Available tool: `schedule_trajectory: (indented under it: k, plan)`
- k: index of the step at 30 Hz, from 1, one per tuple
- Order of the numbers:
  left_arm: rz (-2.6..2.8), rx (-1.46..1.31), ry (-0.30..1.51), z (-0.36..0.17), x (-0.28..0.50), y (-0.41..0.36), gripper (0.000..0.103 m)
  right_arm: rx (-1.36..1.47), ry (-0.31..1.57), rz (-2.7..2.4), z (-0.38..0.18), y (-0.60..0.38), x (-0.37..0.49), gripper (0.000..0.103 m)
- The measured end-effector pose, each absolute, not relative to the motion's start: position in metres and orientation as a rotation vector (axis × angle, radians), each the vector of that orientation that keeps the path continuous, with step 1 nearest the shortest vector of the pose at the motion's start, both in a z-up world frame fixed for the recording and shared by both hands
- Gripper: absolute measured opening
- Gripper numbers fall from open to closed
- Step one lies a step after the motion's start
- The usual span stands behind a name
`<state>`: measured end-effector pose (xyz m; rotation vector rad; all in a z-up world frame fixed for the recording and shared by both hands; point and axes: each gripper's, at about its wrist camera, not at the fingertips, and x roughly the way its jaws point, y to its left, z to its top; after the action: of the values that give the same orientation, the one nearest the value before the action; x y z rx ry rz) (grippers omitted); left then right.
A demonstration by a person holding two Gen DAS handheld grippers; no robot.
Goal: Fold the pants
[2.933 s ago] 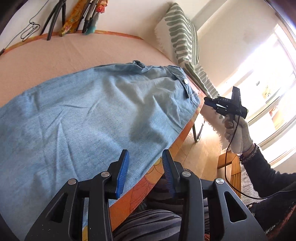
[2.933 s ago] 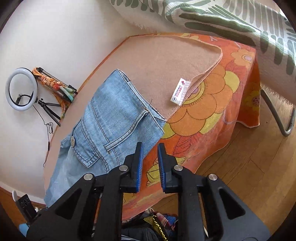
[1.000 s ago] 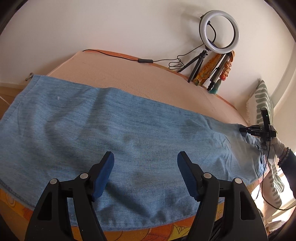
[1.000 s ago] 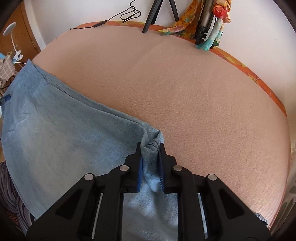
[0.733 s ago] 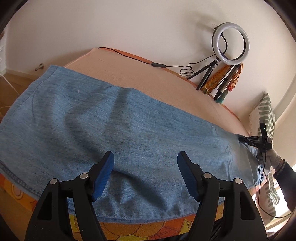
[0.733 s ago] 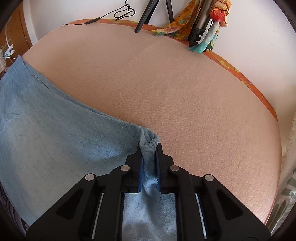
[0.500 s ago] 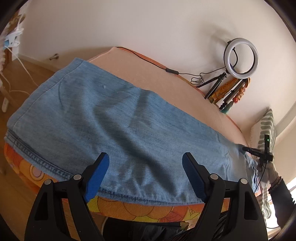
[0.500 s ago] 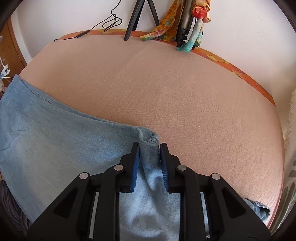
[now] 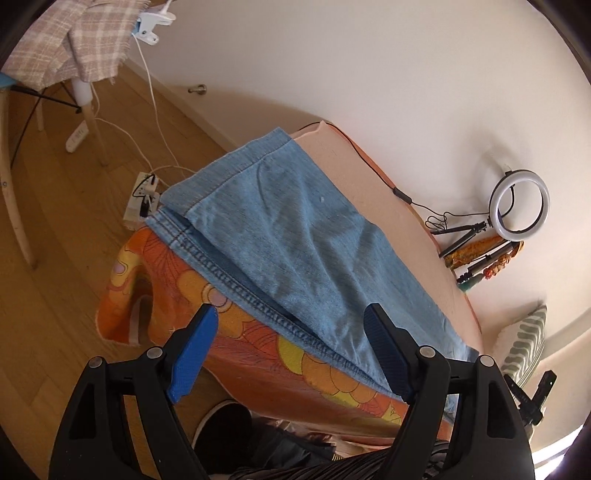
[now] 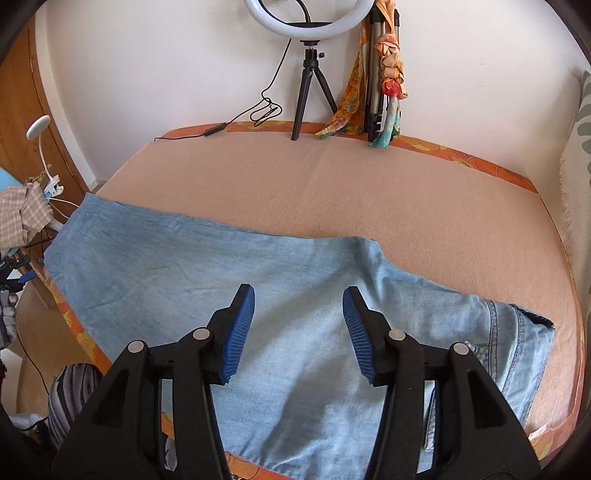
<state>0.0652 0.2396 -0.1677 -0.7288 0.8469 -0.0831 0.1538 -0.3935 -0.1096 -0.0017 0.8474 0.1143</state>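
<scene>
my right gripper [image 10: 298, 325]: jaws just opened, nothing between them, above jeans [image 10: 258, 295] lying flat on pink blanket [image 10: 406, 195]; ring light [image 10: 310, 14] behind.

Left gripper [image 9: 286, 352] and right gripper [image 10: 298, 328]: matte black plastic frames with triangular cut-outs, silver pivot screws, and ribbed blue pads [image 10: 238, 334]. Lower left of the right-wrist frame: the person's black-and-grey striped garment [image 10: 72, 397].
</scene>
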Motion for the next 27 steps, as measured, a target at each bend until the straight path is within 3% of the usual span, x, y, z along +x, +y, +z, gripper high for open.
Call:
schedule_trajectory:
  k: [9,27]
  plan:
    - [0.002,-0.971,0.827,-0.204,0.081,0.290,0.080,0.040,0.776,0.116,-0.083,-0.361,0.102,0.055]
    - [-0.017,-1.005,0.799,-0.212,0.101,0.310,0.079,0.077,0.759,0.094,-0.077,-0.341,0.092,0.056]
